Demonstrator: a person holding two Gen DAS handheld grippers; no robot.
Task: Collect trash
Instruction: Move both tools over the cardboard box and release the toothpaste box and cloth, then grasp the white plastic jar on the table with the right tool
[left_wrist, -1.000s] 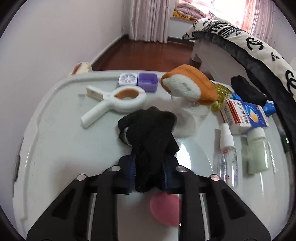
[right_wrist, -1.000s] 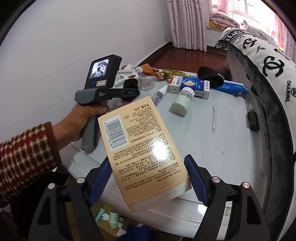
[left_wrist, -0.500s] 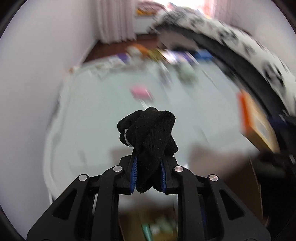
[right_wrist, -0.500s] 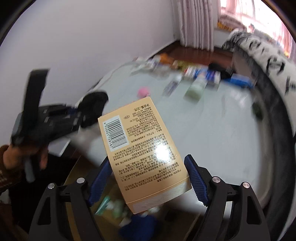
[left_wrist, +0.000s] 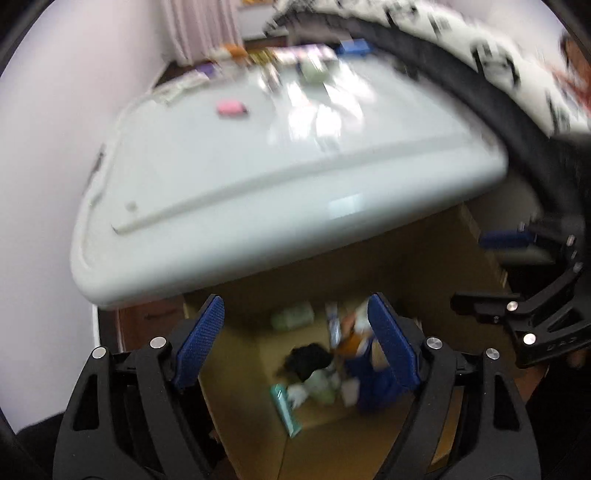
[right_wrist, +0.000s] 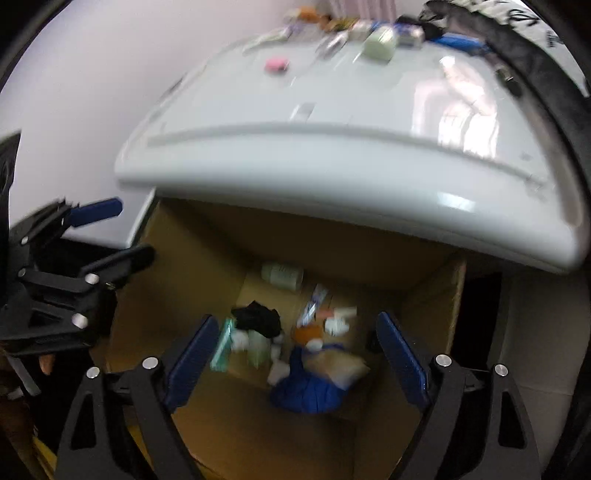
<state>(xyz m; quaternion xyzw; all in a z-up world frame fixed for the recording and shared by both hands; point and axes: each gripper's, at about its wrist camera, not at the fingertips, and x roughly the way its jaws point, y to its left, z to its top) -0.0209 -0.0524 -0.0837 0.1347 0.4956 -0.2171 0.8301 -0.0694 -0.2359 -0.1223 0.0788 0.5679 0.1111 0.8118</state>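
Both the left gripper (left_wrist: 295, 343) and right gripper (right_wrist: 293, 356) hung released and empty over the cardboard box (right_wrist: 177, 295) below the worktop (right_wrist: 332, 155), jaws having just opened. The black sock (right_wrist: 258, 319) and tan carton (right_wrist: 341, 363) lay inside among collected trash, evidently dropped there.

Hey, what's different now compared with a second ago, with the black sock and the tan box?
Both claws swung off the table to above the cardboard box on the floor and have just been opening. The left claw let go of the black sock; the right claw dropped the tan box. Both lie among the trash. The pink item stays on the table.
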